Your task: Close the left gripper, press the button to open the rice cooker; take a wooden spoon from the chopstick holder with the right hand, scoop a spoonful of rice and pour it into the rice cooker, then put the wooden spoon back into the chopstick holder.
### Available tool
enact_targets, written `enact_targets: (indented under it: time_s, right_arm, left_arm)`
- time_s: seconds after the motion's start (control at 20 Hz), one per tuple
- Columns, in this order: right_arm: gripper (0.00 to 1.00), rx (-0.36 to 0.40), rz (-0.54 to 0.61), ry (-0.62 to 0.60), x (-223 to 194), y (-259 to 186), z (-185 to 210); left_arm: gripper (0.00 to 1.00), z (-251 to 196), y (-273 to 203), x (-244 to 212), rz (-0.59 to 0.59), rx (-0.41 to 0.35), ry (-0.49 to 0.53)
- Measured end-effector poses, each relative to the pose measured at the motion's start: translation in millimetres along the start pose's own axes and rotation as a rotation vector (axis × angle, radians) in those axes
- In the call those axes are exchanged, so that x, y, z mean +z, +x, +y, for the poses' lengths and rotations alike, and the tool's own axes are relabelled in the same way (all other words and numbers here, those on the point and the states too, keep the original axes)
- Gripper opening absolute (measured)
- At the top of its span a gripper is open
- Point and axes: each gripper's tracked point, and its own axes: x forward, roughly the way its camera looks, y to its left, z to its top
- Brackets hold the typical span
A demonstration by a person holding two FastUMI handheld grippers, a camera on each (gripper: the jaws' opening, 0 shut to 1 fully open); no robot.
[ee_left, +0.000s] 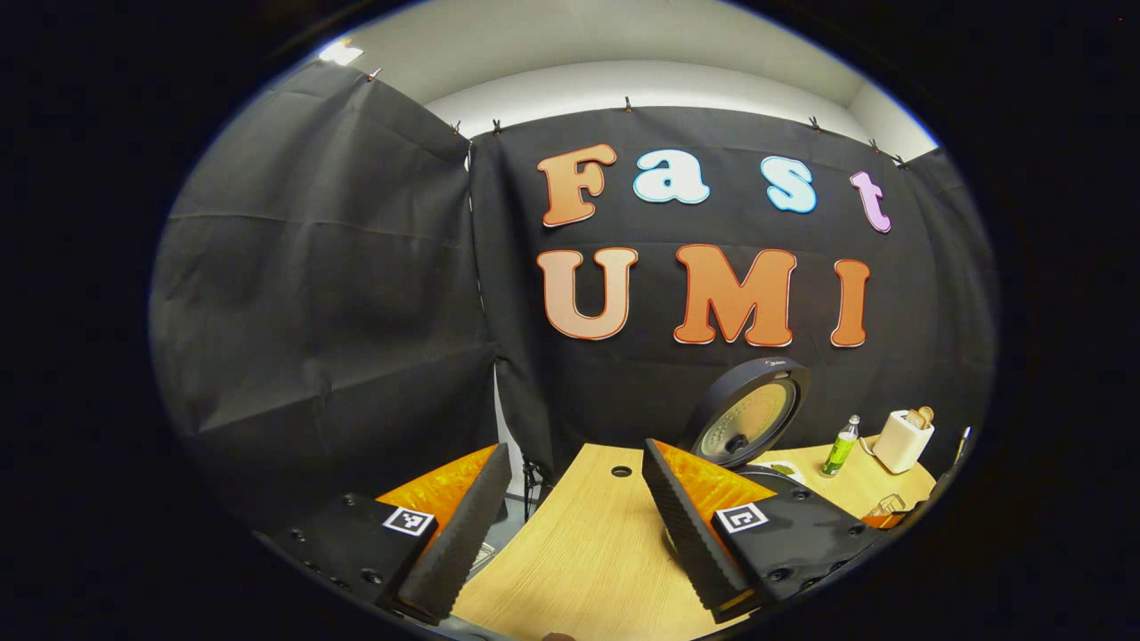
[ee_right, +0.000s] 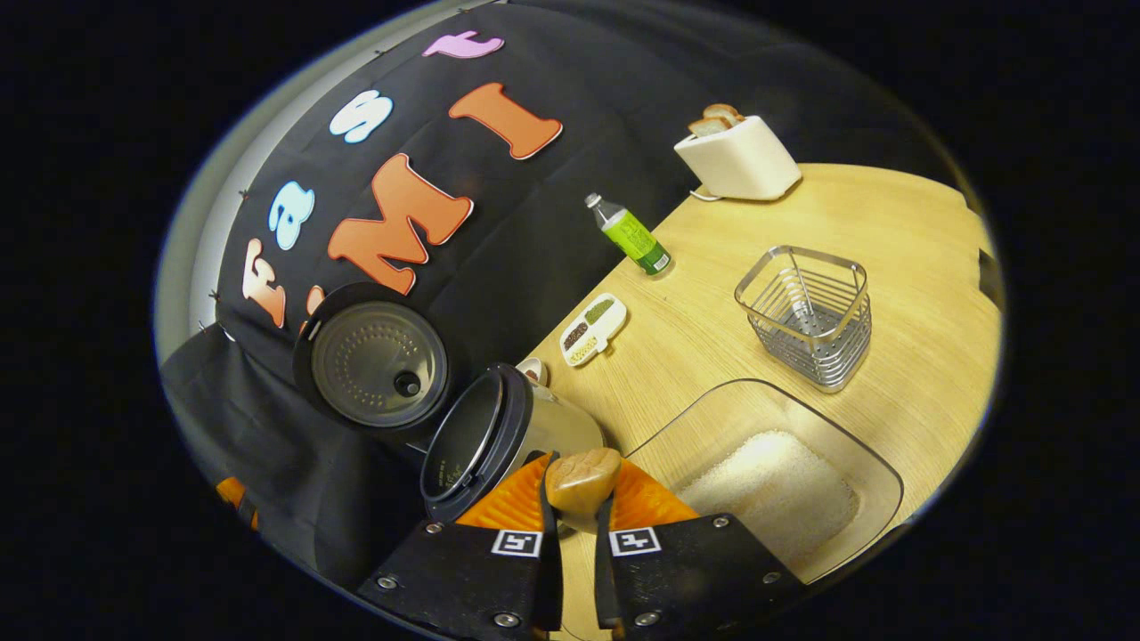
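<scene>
Holding the wooden spoon (ee_right: 583,481) in your right gripper (ee_right: 577,525), you have both fingers pressed close together on it, and its rounded wooden end pokes up between them in the right gripper view. Whether that end is the bowl or the handle you cannot tell from this angle.

Just past the spoon, the rice cooker (ee_right: 499,436) stands on the wooden table (ee_right: 891,214) with its lid (ee_right: 374,361) swung fully up and back, the perforated inner plate facing you. The pot mouth is open and dark; what lies inside cannot be made out.

To the right of your right gripper sits a clear container (ee_right: 802,463) with a bed of white rice (ee_right: 775,490) in it. Beyond it stands the wire chopstick holder (ee_right: 806,316), upright and apart from the container. Farther back you see a small divided dish (ee_right: 592,329) near the cooker, a green bottle (ee_right: 632,236), and a white toaster (ee_right: 737,158) with bread in its slots.

Your left gripper (ee_left: 570,525) is held with its fingers spread wide apart and nothing between them, above the near left part of the table (ee_left: 579,552). In the left gripper view the raised lid (ee_left: 748,414) of the cooker shows behind the right-hand finger, with the bottle (ee_left: 841,445) and toaster (ee_left: 901,438) off to the right.
</scene>
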Motion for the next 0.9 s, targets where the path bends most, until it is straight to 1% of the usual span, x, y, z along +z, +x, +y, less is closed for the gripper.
enact_targets:
  time_s: [0.1,0.3,0.5,0.6,0.7,0.85,0.9]
  right_arm:
    - [0.13,0.023,0.017,0.076,1.1,-0.6,-5.8]
    - [0.13,0.079,0.025,0.267,15.9,-8.2,-13.4]
    - [0.13,0.122,0.017,0.454,27.3,-21.6,-30.7]
    - [0.13,0.125,0.013,0.493,30.9,-27.7,-34.7]
    - [0.13,0.12,0.005,0.501,36.3,-35.0,-40.2]
    - [0.13,0.13,-0.021,0.547,55.2,-49.2,-44.1]
    - [0.13,0.136,-0.028,0.562,61.4,-54.6,-44.3]
  left_arm:
    - [1.0,-2.9,-0.5,0.9,0.001,-0.008,-0.005]
    - [1.0,-9.4,-1.9,2.3,-0.002,-0.025,-0.021]
    - [0.97,-12.9,-2.7,7.4,-0.014,-0.032,-0.018]
    - [0.96,-18.2,-2.6,8.4,-0.02,-0.04,-0.021]
    - [0.96,-23.8,-1.7,9.4,-0.023,-0.051,-0.023]
    - [1.0,-34.4,-0.2,10.0,-0.028,-0.071,-0.029]
    - [1.0,-36.4,0.3,10.9,-0.031,-0.076,-0.029]
